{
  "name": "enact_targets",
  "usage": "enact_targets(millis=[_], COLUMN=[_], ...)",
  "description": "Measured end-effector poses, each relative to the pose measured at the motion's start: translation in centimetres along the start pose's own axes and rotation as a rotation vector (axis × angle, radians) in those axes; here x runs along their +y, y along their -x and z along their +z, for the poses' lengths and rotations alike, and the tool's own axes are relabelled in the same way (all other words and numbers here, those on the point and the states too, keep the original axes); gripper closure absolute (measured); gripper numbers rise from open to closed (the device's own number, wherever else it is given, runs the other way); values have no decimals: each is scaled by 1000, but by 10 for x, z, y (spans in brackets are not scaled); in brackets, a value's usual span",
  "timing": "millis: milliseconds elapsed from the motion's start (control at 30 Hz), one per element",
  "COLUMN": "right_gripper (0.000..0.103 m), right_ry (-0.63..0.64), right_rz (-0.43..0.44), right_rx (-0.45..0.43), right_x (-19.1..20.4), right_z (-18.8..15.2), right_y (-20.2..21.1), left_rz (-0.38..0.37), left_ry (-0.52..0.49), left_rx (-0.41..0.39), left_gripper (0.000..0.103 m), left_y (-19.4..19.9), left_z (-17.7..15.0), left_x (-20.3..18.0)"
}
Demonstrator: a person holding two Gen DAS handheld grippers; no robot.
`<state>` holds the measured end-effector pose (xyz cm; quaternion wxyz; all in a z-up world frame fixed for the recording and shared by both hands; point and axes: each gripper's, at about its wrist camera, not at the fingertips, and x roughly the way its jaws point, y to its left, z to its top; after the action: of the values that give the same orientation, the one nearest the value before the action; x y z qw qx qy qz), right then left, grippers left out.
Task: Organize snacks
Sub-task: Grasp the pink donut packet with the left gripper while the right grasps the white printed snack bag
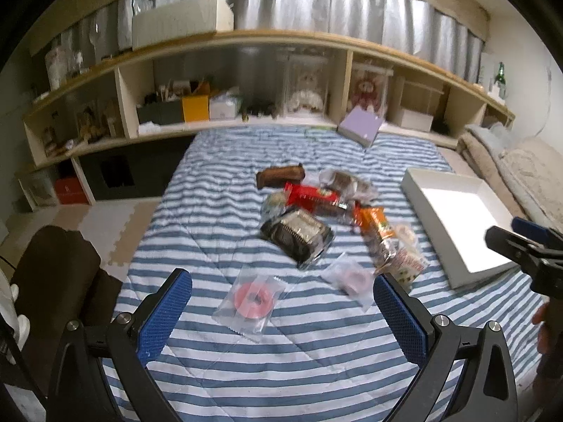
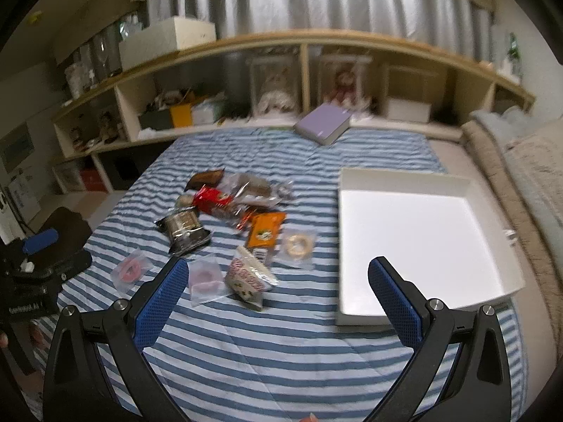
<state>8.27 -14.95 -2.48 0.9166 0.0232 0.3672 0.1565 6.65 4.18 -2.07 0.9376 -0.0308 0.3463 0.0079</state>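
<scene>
- So, we've got both tools up over the striped bed (image 1: 281, 351) with nothing grabbed yet. The left gripper (image 1: 281, 302) has its blue fingers spread wide and empty, and the right gripper (image 2: 278, 295) is just as wide and empty.
- The snack pile (image 1: 316, 211) sits mid-bed: a brown bar, a red pack, a dark cake pack (image 1: 297, 234), an orange pack (image 2: 265, 228), plus some small clear bags closer to us.
- The white box (image 2: 415, 239) looks like the place it all goes. It's open, bare inside, and lies on the bed to the right of the pile.
- What the next move turns on: the pink ring candy bag (image 1: 251, 300) lies flat straight ahead of the left gripper, framed between its fingers in that view, and closer to it than any other snack. In the right view the same bag (image 2: 128, 270) is way off to the left, so we'd say the left hand gets that one.
- The right gripper has the red-and-white patterned pack (image 2: 248, 277) and a second pink ring bag (image 2: 204, 279) just ahead, left of its centre, and the box is right beside it.
- Our guess is the flat little bags need a low pinch, since the quilt is soft and the plastic is slippery.
</scene>
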Motion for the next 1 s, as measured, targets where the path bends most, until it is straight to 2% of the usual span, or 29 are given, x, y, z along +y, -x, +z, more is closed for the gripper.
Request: enact_targets(millis=[133,267,467,567,633,800,833,867,1000], right_gripper=[0,0,11,24,40,52,66,72,75], right_ry=[-3,-65,-133,-114,-108,-101,-92,-82,-83], right_rz=[52,90,96,90,83,112,116,124,141], right_rx=[87,208,309,334,353,375,370,367,356], right_x=[2,1,-1,4,7,9,10,11,10], right_z=[2,-2,-16,-20,-24,-31,-31,-30,-28], right_y=[-37,-80,-121,-135,-144,-151,-150,-148,-142], left_rz=[4,26,18,10,15,38,39,38,28], left_ry=[-2,-14,-23,-10,-1,7,9,12,17], left_rx=[53,97,194,224,252,305,310,311,305], left_gripper=[0,0,0,1,9,26,29,30,49], left_y=[-27,-54,-105,-123,-135,-159,-161,-163,-162], left_z=[1,7,11,7,4,-4,-5,-6,-6], left_x=[8,16,22,28,34,44,43,43,44])
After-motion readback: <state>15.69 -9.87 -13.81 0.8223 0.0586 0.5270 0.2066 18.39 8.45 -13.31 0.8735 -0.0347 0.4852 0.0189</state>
